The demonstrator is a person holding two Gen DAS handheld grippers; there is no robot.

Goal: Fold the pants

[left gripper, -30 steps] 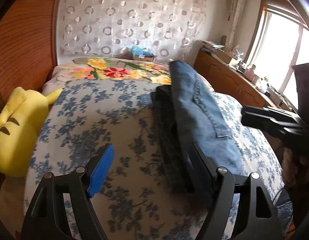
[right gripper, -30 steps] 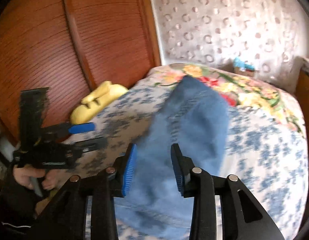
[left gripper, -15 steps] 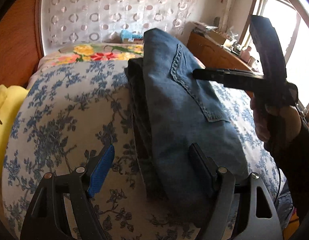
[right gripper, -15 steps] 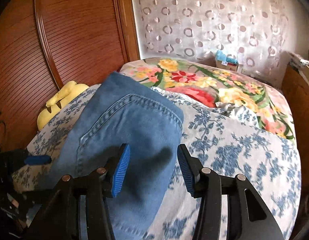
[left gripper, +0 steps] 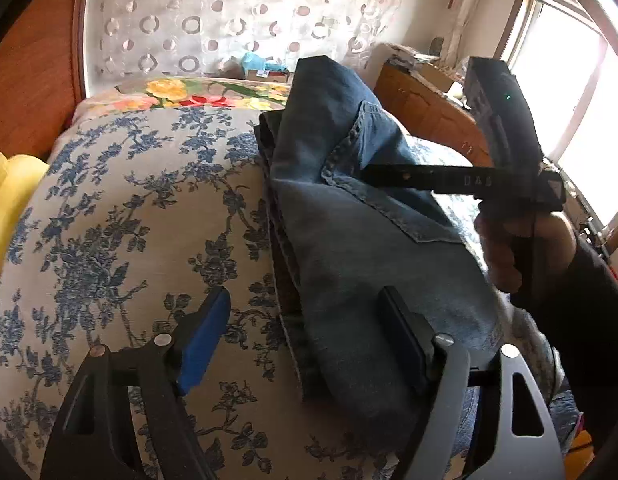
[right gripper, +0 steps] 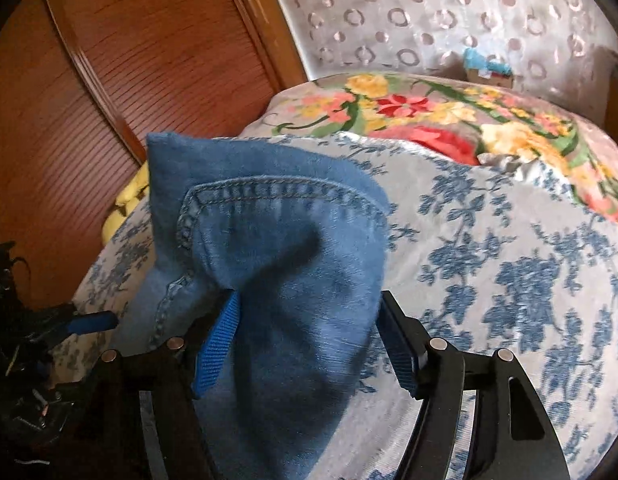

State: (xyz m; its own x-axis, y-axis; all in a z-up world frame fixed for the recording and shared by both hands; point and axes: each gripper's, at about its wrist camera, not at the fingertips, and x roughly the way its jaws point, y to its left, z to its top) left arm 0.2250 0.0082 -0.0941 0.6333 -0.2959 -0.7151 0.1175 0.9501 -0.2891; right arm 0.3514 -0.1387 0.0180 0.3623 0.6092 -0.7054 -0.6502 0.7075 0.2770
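On the blue-flowered bedspread (left gripper: 121,240), the folded jeans (left gripper: 349,240) lie in a long narrow stack running from the near edge of the bed toward the floral blanket (right gripper: 429,108) at its head. My right gripper (right gripper: 309,336) has just been spreading its jaws — the denim that a second ago hung between closer pads now bulges loosely between them, the pads no longer pressing in on it. I judge that a release: the top layer has been laid over and let go. My left gripper (left gripper: 305,340) stands spread too, empty, its blue pad (left gripper: 203,344) over bare bedspread and the other pad at the stack's near end; it has drawn in closer to the jeans than it was a second ago. The fold looks near done — what remains is likely smoothing or one more fold across.
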